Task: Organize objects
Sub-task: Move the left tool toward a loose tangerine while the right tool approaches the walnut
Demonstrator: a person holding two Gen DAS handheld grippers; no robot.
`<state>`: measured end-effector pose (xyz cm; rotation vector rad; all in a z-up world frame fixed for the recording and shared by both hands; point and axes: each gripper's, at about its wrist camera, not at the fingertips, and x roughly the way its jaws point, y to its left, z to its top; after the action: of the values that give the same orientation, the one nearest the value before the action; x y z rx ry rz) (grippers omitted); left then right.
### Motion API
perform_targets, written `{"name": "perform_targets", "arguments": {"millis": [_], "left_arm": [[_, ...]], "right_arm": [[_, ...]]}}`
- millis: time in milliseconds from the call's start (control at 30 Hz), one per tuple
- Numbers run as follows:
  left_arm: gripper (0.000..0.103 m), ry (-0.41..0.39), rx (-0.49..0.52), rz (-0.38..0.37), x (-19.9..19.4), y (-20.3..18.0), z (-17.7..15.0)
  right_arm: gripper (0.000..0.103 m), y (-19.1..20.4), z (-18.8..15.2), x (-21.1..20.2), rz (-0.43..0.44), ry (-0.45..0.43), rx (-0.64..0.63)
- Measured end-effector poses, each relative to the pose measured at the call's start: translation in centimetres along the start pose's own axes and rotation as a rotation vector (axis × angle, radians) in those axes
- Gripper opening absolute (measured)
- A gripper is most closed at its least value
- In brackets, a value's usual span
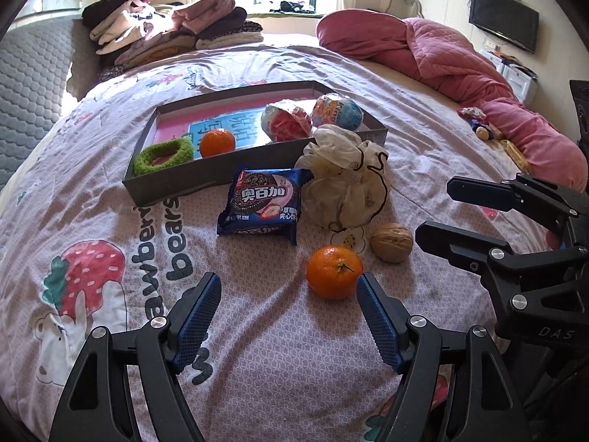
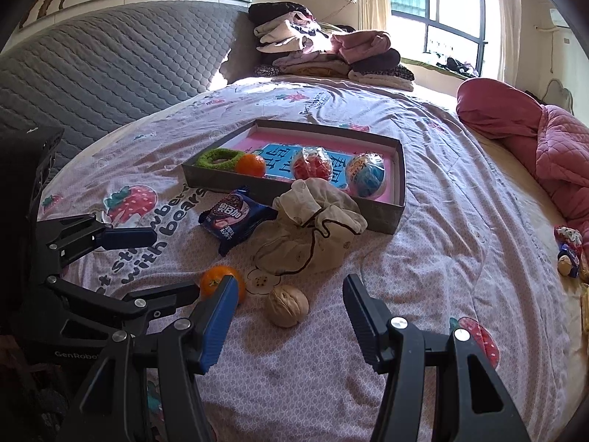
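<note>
A loose orange [image 1: 334,272] lies on the bedspread just off the right fingertip of my left gripper [image 1: 288,287], which is open with nothing between its fingers. A walnut [image 2: 287,305] sits on the bed just in front of the open fingers of my right gripper [image 2: 291,285], untouched. Beyond them lie a blue cookie packet [image 1: 263,202] and a cream drawstring pouch [image 1: 346,180]. The grey box tray [image 1: 176,180] holds a green ring [image 1: 163,154], another orange [image 1: 217,142] and two wrapped egg toys [image 1: 287,121]. The two grippers hover side by side.
Folded clothes [image 2: 324,51] are stacked at the head of the bed by the grey padded headboard [image 2: 110,70]. A pink quilt [image 1: 441,55] is bunched along the right side, with small toys and snacks [image 1: 482,125] beside it. A TV [image 1: 504,18] hangs on the right wall.
</note>
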<state>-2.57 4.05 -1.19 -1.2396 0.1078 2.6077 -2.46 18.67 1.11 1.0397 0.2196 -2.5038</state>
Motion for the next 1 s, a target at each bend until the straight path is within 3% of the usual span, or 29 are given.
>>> {"name": "perform_targets", "arguments": {"millis": [1000], "left_arm": [[0.077, 0.015, 0.071, 0.009, 2.9, -1.8, -0.8]], "right_arm": [[0.059, -0.8, -1.0, 2.8, 0.061, 0.115, 0.021]]}}
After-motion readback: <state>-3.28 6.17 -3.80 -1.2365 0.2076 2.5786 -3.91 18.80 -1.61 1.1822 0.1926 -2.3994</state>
